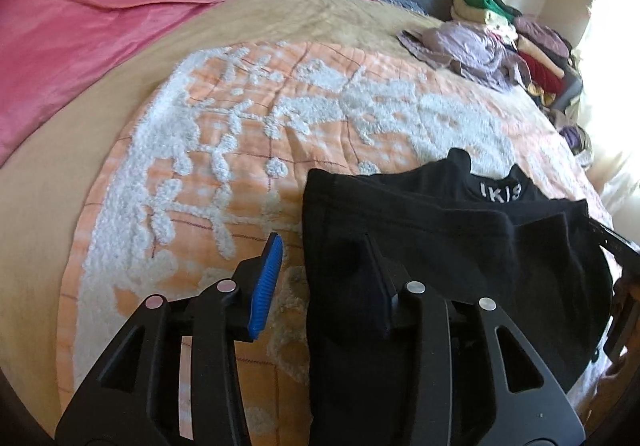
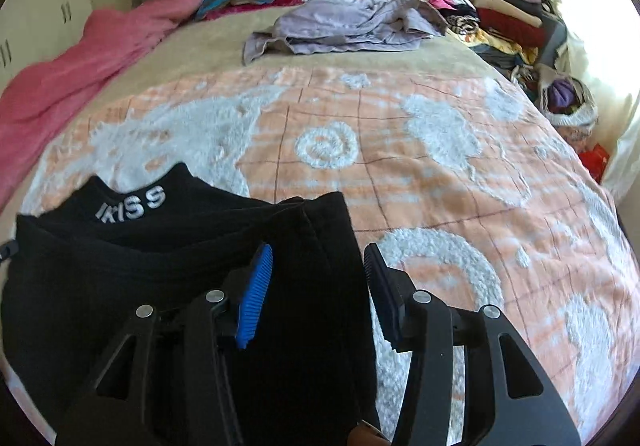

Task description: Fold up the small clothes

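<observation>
Bed: an orange-and-white tufted bedspread [image 2: 400,174] covers the near part; beyond it lies beige bedding.
Pink blanket [image 1: 80,30]: bunched along the left side in both views.
Clothes pile [image 2: 500,10]: the right wrist view shows the stack running down the right edge to a white bag; the left wrist view catches only a small part at far right.
Lilac garment [image 2: 352,22]: crumpled near the headboard, large and clear in the right wrist view, small in the left.
Black garment [image 1: 440,238]: lies on the bedspread close to both grippers; white lettering on its band reads fully only in the right wrist view.
Left gripper [image 1: 324,274]: fingers spread, the garment's left edge between them, the right finger over the cloth; no pinch visible.
Right gripper [image 2: 320,286]: fingers spread astride the garment's right edge, the blue pad [image 2: 256,294] over the cloth.
</observation>
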